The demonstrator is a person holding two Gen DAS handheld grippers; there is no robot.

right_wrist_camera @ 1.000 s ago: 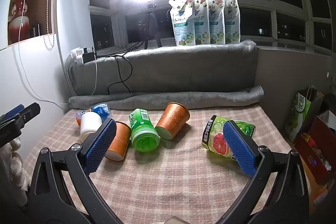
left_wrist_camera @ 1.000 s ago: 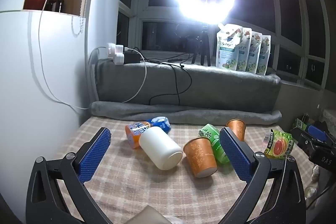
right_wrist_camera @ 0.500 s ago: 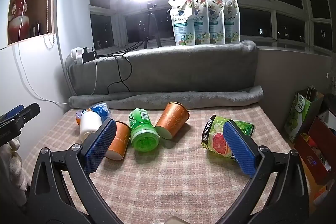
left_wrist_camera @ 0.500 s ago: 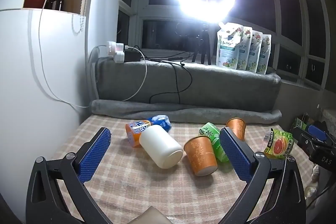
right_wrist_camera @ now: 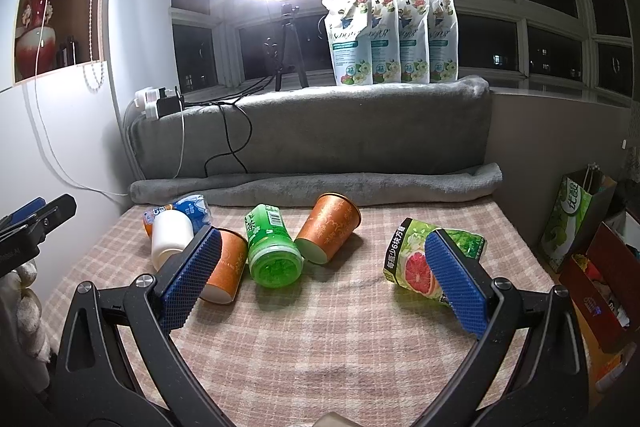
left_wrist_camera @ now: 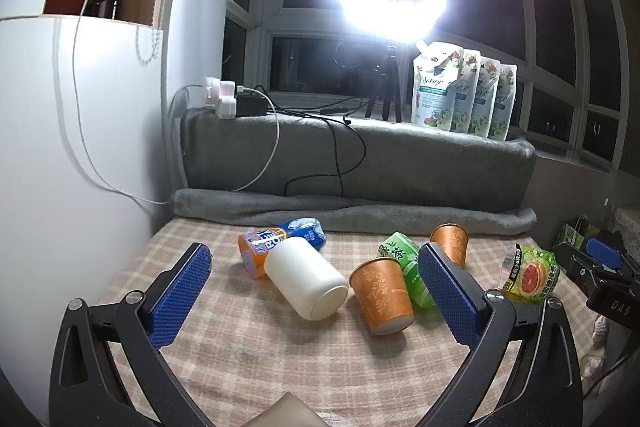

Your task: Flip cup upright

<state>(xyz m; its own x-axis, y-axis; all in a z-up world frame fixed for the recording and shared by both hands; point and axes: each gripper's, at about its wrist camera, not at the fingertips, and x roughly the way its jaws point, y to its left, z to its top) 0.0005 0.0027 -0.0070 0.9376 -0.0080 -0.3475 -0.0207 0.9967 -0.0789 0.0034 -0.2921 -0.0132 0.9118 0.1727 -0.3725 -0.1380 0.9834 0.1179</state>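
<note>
Two orange paper cups with a pale scroll pattern lie on their sides on the checked beige tablecloth (right_wrist_camera: 320, 347), so neither has been set upright yet and the approach is only beginning. The nearer orange paper cup (left_wrist_camera: 382, 297) rests with its base toward the cameras and its mouth pointing away; the farther orange paper cup (right_wrist_camera: 328, 229) lies behind the green bottle, tilted, base also forward. Both tools hang above the cloth with nothing between their blue pads: the left gripper (left_wrist_camera: 314, 291) stands wide apart, and the right gripper (right_wrist_camera: 320, 275) is spread just as wide.

Judging from this, the next move calls for picking one cup, closing on its wall near the middle without crushing the thin paper, then rotating it so the base meets the cloth.

Clutter crowds the targets. A white plastic cylinder bottle (left_wrist_camera: 306, 283) lies just beside the nearer cup on its left, with an orange-and-blue drink bottle (left_wrist_camera: 280, 241) behind it. A green tea bottle (right_wrist_camera: 272, 249) lies between the two cups, touching or nearly touching both, and could get nudged. A green grapefruit-printed snack packet (right_wrist_camera: 416, 259) sits well apart to the right.
</note>
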